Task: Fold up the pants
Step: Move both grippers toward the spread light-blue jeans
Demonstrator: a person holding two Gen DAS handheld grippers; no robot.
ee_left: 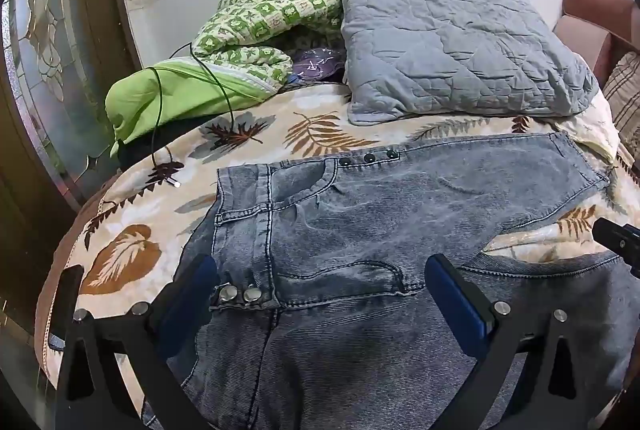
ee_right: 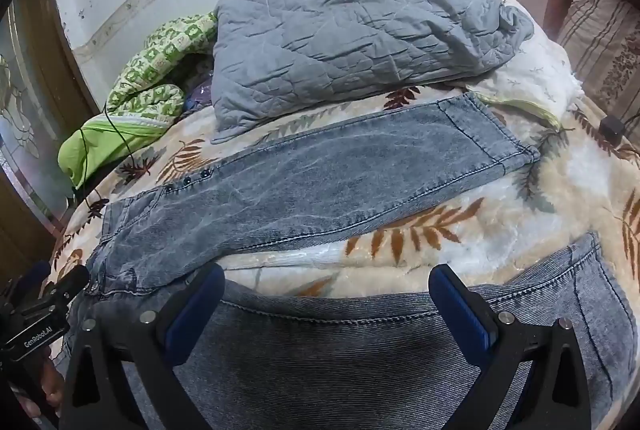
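Bedding crowds the far side: a grey quilted pillow [ee_left: 456, 54] lies against the wall just beyond the jeans [ee_left: 360, 222], with a green checked quilt [ee_left: 256, 26] bunched to its left and a thin black cable [ee_left: 224, 86] trailing from it onto the leaf-print blanket [ee_left: 132, 242]; nothing lies on top of the jeans. In the right wrist view a small dark box [ee_right: 611, 128] sits on the blanket past the far leg's hem. Left gripper [ee_left: 320, 290] has its blue-padded fingers [ee_left: 456, 302] spread wide above the waistband, near two metal snap buttons [ee_left: 240, 295], gripping nothing. Right gripper [ee_right: 326, 304] is likewise wide apart over the near leg, its pads clear of the cloth as far as can be told. Jeans are faded, mottled blue denim with stitched seams, spread flat with both legs running rightward and splayed apart.
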